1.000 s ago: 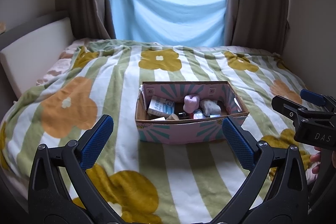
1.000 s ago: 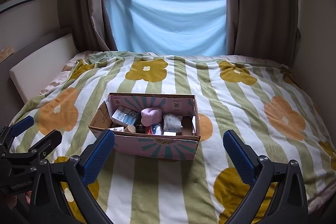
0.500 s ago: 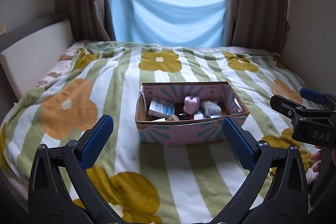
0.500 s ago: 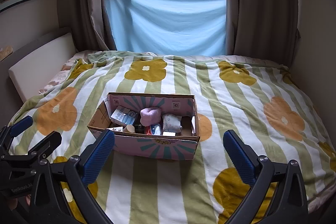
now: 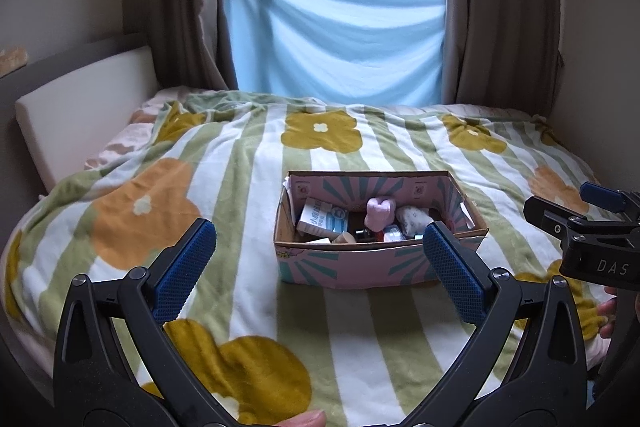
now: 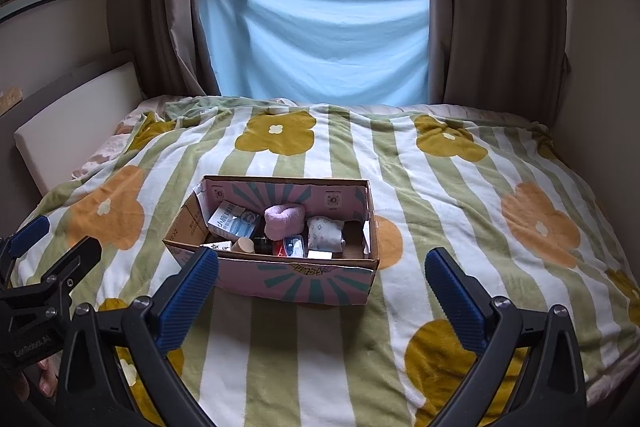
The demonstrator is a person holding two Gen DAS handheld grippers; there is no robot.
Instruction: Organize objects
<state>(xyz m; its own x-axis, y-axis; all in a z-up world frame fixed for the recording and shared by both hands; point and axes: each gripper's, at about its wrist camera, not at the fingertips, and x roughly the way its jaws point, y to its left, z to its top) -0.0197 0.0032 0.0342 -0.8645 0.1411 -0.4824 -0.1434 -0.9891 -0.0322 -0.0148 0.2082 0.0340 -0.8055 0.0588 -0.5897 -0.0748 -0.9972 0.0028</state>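
Right now your left hand-held gripper (image 5: 318, 269) hangs above the near part of the bed with its fingers spread wide apart and nothing between them; their inner pads (image 5: 184, 269) are blue with a fine ribbed grip, set on matte black plastic arms. Your right hand-held gripper (image 6: 320, 293) is just the same, fingers wide apart and holding nothing, low over the blanket (image 6: 440, 187) on the near side of the box. That blanket is a soft, fleecy throw in green and white stripes with rounded mustard and orange flowers, lying slightly rumpled across the bed. Sitting on it, near the middle, you have the cardboard box (image 6: 296, 281), an open-topped rectangle with raw brown card inside and a pink and teal sunburst print on its outer walls. Inside it you can see a white and blue carton (image 6: 232, 221) leaning at the left, a plump pink knitted bundle (image 6: 284, 221) in the centre, a pale patterned fabric roll (image 6: 326, 233) to its right, and a tan rounded cap (image 6: 244, 246) near the front wall. Smaller items in front of these are too cluttered to tell apart
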